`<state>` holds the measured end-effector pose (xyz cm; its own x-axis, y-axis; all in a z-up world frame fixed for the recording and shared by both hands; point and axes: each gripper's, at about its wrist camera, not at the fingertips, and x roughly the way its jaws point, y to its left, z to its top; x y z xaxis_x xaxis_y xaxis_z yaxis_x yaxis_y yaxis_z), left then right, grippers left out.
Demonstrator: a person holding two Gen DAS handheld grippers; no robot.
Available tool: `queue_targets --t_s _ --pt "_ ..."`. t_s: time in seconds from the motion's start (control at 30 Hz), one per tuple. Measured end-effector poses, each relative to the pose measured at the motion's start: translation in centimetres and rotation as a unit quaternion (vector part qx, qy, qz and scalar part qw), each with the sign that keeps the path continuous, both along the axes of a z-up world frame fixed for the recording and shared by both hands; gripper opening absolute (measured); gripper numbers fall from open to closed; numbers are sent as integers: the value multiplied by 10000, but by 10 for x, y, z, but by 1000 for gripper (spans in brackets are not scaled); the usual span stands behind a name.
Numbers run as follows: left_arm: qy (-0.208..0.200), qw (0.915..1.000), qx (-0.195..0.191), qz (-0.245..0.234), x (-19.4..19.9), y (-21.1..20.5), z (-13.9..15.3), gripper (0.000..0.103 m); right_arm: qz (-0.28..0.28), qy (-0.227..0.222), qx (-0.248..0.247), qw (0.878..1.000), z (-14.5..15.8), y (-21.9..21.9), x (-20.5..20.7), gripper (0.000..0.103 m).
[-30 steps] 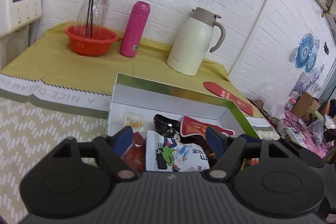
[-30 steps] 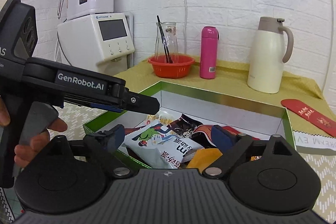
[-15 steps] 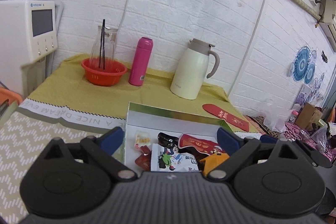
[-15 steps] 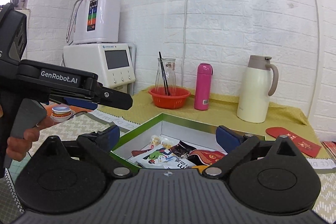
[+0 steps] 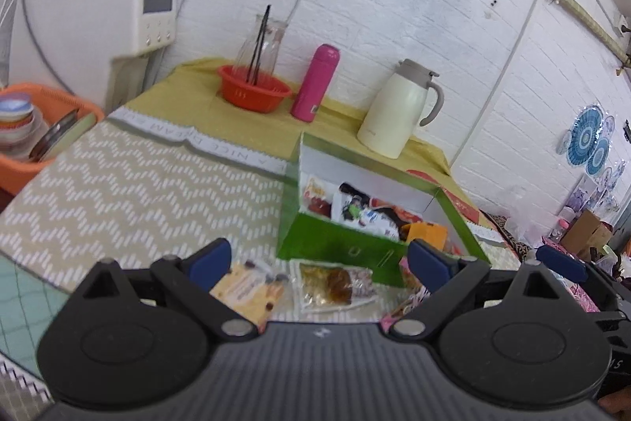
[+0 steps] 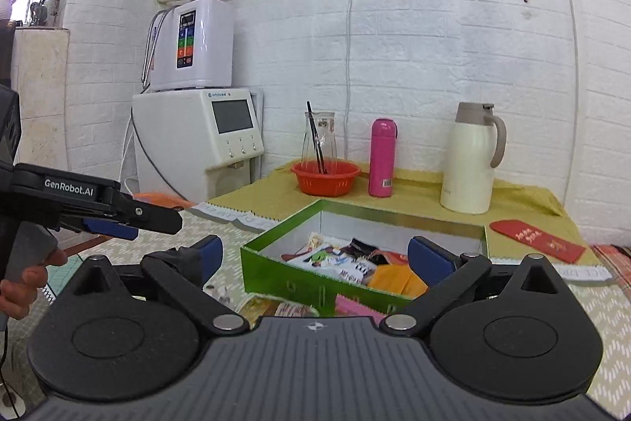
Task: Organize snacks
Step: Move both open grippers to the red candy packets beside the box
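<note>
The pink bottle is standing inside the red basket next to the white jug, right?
Not quite. The pink bottle stands on the yellow cloth beside the red basket, not inside it; the right wrist view shows this. It is next to the white jug.

The green box [image 5: 339, 243] wall hides part of its snack packets [image 5: 363, 212].

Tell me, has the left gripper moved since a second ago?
Yes. The left gripper has pulled back from the green box: earlier its fingers hung over the snacks inside, now they sit short of its front wall.
</note>
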<state>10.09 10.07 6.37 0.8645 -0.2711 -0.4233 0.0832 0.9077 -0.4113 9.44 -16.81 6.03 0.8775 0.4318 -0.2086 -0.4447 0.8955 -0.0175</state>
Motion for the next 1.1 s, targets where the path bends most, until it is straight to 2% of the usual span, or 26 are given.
queue_targets --t_s 0.2,0.33,0.43,0.63,0.87,0.93,1.03,1.1 --pt "496 9983 27 314 -23 20 -42 95 258 913 186 9953 -36 11 -6 103" --pt "657 9971 18 388 -30 30 -54 95 410 1528 142 9873 -59 34 -4 103" --pt "711 9959 4 552 -35 37 -59 95 548 1779 132 9824 -68 53 -1 103" --pt "786 9950 -110 607 -38 51 -64 95 636 1854 1 9806 -73 82 5 103" --pt "685 9971 -273 207 -31 44 -62 95 570 1873 -244 9804 -79 102 19 103" --pt "688 9972 -293 83 -28 40 -62 95 658 1972 -295 9777 -84 102 21 71" --pt "706 9965 -373 -233 -22 31 -63 95 733 1933 -266 9780 -83 91 19 55" --pt "741 9953 -384 -496 -17 21 -66 94 773 1983 -232 9768 -81 82 17 49"
